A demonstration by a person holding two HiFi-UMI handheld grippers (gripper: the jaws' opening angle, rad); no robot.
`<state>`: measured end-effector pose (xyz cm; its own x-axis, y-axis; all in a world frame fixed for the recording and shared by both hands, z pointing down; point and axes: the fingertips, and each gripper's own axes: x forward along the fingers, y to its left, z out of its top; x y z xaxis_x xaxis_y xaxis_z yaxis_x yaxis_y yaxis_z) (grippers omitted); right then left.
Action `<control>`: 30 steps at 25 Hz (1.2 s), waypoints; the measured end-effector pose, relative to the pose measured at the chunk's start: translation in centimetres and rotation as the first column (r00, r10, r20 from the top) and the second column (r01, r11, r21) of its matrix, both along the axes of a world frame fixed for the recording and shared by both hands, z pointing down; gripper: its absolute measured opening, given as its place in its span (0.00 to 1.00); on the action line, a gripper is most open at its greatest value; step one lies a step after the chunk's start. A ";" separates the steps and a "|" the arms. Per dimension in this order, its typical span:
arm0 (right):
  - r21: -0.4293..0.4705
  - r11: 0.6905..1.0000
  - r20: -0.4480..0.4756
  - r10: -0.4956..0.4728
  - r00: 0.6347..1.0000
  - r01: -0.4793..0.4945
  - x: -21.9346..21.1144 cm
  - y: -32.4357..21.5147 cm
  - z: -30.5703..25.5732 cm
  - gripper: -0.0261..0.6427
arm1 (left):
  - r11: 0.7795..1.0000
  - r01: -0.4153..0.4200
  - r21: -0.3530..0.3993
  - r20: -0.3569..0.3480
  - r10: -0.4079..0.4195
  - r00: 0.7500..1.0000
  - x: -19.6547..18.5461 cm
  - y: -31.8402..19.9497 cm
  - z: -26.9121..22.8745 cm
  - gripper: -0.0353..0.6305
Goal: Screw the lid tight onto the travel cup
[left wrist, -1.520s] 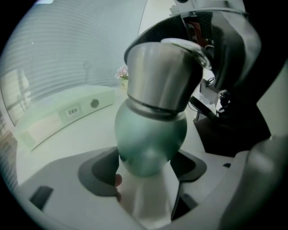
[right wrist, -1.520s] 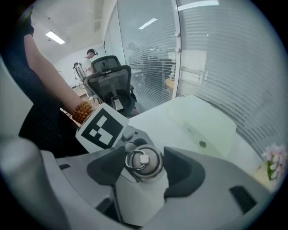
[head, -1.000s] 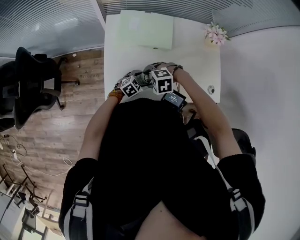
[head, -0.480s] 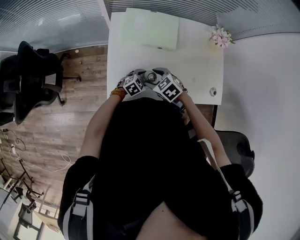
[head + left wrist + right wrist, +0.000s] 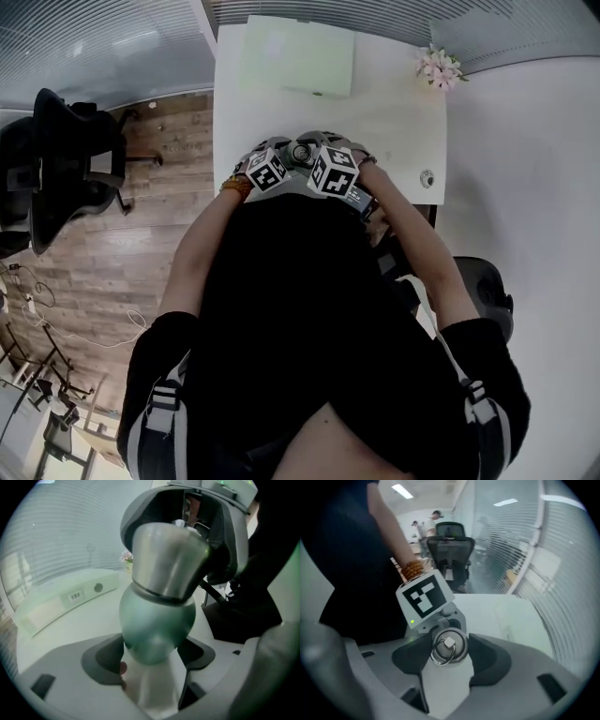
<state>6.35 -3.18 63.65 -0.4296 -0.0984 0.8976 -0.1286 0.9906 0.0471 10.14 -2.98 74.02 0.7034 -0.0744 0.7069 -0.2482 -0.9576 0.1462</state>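
Left gripper [image 5: 152, 657] is clamped on the travel cup [image 5: 157, 620]. In the left gripper view its two dark pads press the rounded green body from either side at the lower middle of the frame, and the cup rises from them leaning a little to the right. Above a dark seam the cup continues in bare steel, the lid [image 5: 169, 555], whose top runs up into the right gripper [image 5: 449, 652] at the upper middle of that frame. In the right gripper view the lid sits at the centre, seen from above, with a wire ring [image 5: 440, 654] lying on it beside a small pale stud [image 5: 449, 642]. The right gripper's jaws have just been closing; the lid is between them, and both dark pads lie against its rim. In the head view the two grippers meet at the near edge of the white table [image 5: 394, 122], upper middle of the frame, with the lid's round top showing between their marker cubes. Whether the cup's base rests on the table no view shows. A pale green mat [image 5: 298, 56] lies at the table's far edge, top centre. A small bunch of flowers [image 5: 439, 66] stands at its upper right corner, and a black office chair [image 5: 66, 159] is at the left of the frame.
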 end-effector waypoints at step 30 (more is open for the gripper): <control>-0.062 0.900 0.078 0.435 0.897 -0.431 0.5 -1.2 -0.8 0.39 | 1.000 0.002 -0.001 -0.009 -0.002 1.000 0.1 -0.1 0.0 0.59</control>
